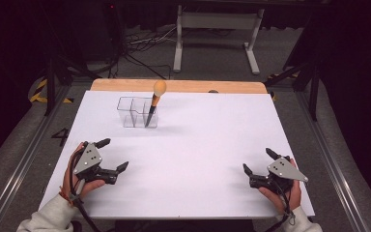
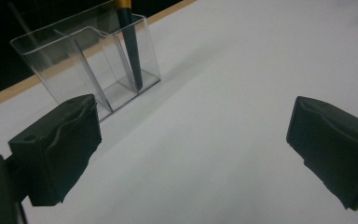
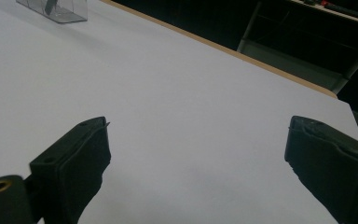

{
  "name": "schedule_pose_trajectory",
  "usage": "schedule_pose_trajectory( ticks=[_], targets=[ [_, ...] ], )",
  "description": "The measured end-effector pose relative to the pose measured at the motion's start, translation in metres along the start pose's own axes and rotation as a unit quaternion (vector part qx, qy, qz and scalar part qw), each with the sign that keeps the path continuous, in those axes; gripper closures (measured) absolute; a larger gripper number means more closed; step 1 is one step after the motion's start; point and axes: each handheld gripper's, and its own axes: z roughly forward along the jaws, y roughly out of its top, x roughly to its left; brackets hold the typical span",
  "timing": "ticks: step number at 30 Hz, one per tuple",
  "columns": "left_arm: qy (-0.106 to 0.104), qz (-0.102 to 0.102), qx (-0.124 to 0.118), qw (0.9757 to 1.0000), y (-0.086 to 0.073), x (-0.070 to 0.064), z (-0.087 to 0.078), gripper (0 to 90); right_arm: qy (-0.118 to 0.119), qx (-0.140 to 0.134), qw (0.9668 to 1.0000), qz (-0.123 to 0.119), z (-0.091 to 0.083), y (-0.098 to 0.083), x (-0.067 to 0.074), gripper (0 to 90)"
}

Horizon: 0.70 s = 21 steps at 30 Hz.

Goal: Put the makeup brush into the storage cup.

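while both claws gape empty, brush [image 1: 153,104] stands in organizer [image 1: 136,112].

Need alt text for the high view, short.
A clear plastic organizer stands on a white table, with a wooden-ended tool propped upright in its right compartment. Nearer, a person's hands hold the left claw and right claw open on the table, both empty.

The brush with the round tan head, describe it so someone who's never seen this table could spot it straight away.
Start at the white table and look to its far left part, where a clear plastic organiser with compartments stands. In its right-hand compartment a brush with a dark handle, gold band and round tan head leans, head up. It is the one item in the organiser; the other compartments are empty.
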Motion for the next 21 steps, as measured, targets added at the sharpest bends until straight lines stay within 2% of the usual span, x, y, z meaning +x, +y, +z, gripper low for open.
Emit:
schedule_pose_trajectory(
  ticks=[3,6,9,15,21],
  targets=[
    [-0.005,-0.015,-0.001,0.9999,-0.005,-0.001,-0.004,3.7,0.0,0.0,1.0,0.001,-0.001,0.0,-0.001,7.4],
    [-0.006,-0.02,0.0,0.9998,-0.006,-0.002,-0.006,3.8,-0.001,-0.002,1.0,0.002,-0.001,0.0,-0.001,7.4],
    [-0.01,-0.034,-0.004,0.9994,-0.009,-0.002,-0.008,3.9,-0.001,-0.004,1.0,0.003,-0.001,0.0,-0.002,7.4],
    [-0.008,-0.039,-0.002,0.9992,-0.01,-0.003,-0.01,4.1,-0.002,-0.005,1.0,0.002,-0.002,0.0,-0.002,7.4],
    [-0.005,-0.042,-0.012,0.999,-0.011,-0.001,-0.014,4.2,-0.003,-0.005,1.0,0.0,-0.002,0.0,-0.002,7.4]
  ],
)
